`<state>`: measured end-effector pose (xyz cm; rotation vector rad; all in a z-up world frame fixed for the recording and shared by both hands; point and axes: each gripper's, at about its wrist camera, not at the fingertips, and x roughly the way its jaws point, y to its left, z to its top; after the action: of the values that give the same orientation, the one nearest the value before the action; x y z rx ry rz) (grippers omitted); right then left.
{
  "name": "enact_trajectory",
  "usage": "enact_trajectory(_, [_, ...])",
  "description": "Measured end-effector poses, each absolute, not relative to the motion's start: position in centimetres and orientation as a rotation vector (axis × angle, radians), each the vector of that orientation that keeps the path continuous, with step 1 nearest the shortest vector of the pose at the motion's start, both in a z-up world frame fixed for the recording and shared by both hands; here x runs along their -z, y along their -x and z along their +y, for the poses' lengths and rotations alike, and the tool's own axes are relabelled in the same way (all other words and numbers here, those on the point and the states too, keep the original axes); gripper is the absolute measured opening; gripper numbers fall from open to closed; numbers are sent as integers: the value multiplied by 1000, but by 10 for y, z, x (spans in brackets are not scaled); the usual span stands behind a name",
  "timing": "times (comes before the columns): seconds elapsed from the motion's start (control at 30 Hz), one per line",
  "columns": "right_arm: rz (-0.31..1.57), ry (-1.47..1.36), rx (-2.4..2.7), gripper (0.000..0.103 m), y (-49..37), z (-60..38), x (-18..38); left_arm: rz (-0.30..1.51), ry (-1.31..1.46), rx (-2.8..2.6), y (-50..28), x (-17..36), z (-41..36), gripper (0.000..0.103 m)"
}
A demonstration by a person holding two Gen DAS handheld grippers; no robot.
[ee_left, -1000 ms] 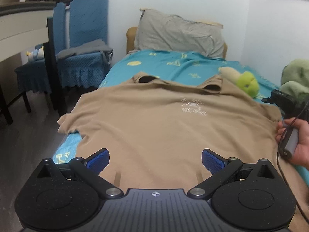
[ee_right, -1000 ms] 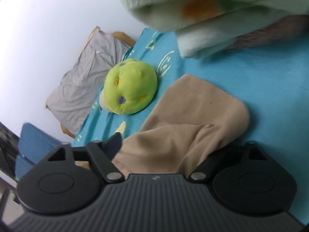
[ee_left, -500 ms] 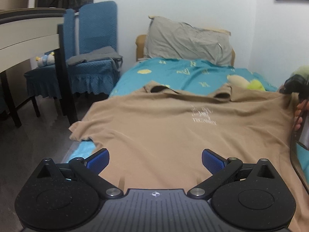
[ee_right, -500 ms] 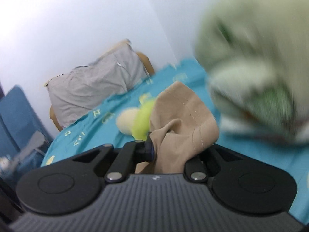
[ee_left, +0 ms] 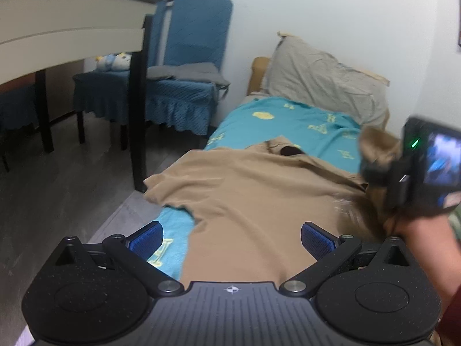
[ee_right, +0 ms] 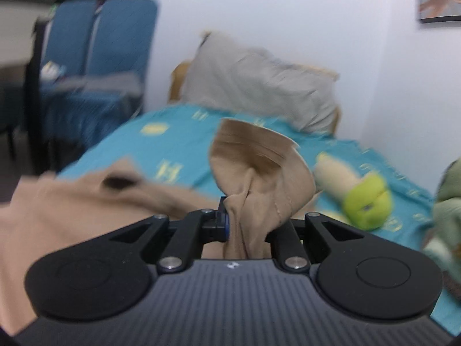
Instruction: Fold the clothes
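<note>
A tan T-shirt (ee_left: pixel 253 196) lies spread on a bed with a teal sheet (ee_left: pixel 288 121). My left gripper (ee_left: pixel 232 238) is open and empty, just above the shirt's near hem. My right gripper (ee_right: pixel 245 225) is shut on the shirt's right sleeve (ee_right: pixel 259 161) and holds it lifted above the shirt body (ee_right: pixel 72 216). In the left wrist view the right gripper (ee_left: pixel 383 170) shows at the right edge with the bunched sleeve, over the shirt's right side.
A grey pillow (ee_left: pixel 325 80) leans at the head of the bed. A green plush toy (ee_right: pixel 366 199) and a green bundle (ee_right: pixel 449 201) lie on the right. Blue chairs (ee_left: pixel 187 86) and a table leg (ee_left: pixel 138 101) stand left of the bed.
My right gripper closed on the sleeve, lifted it and carried it leftward over the shirt. My left gripper drifted left and stayed open.
</note>
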<state>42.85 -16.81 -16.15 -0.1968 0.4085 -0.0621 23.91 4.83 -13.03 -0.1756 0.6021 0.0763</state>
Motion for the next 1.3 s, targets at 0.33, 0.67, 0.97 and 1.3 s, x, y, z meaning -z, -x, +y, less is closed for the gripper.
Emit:
enact_trajectory(0.33, [499,16,-140,103,-419,-176,163,646,148,-94,-244,143,47,103])
enact_trajectory(0.67, [463,-155,-165,103,-308,-230,65,574,71,-65,-213,122,23,103])
enact_trajectory(0.97, [492,-261,-119,103,-164,-282,23,623,71,75,-166,114,1,103])
enact_trajectory(1.3, [370,-407,165,103,-105,-378,18,751,128,231,-152,121,-38,95])
